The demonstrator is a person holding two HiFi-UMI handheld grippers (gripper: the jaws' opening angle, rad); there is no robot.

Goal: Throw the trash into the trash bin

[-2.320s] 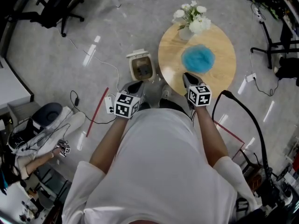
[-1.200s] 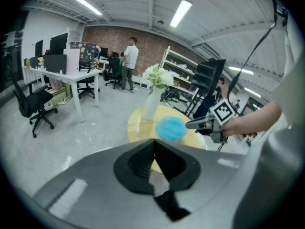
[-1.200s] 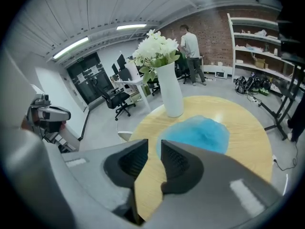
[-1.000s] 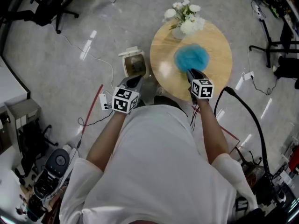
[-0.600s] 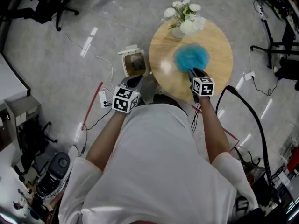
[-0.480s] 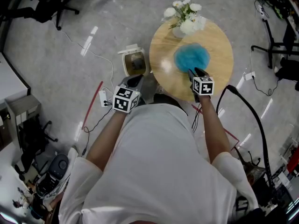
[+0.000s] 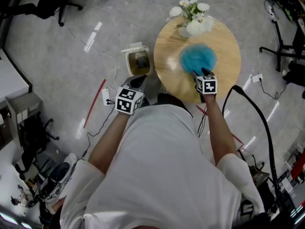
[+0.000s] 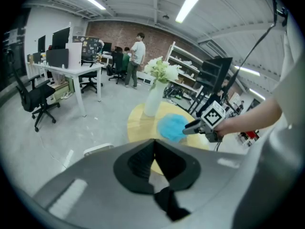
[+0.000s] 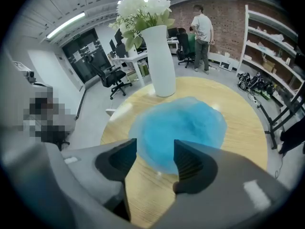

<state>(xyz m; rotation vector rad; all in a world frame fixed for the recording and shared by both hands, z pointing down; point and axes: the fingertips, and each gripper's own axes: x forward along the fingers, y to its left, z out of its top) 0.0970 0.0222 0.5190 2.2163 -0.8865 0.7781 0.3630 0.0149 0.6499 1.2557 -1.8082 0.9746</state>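
Observation:
The trash is a crumpled blue net cap (image 7: pixel 198 58) lying on a round wooden table (image 7: pixel 224 46). My right gripper (image 7: pixel 200 72) hangs just above its near edge, open. In the right gripper view the cap (image 9: pixel 183 125) fills the space ahead, and its near rim lies between the gripper's (image 9: pixel 155 149) spread jaws, which have just been opening and do not press on it. A small beige trash bin (image 7: pixel 138 62) with its lid flipped back stands on the floor left of the table. My left gripper (image 7: pixel 138 81) hovers near the bin, shut (image 8: pixel 153 144) and empty.
A white vase of white flowers (image 7: pixel 193 19) stands at the table's far edge, just behind the cap. Cables and a power strip (image 7: pixel 106 98) lie on the floor at the left. Office chairs, desks and people stand farther off.
My right gripper has sunk toward the blue cap and its jaws have spread apart. The left gripper has stayed near the bin.

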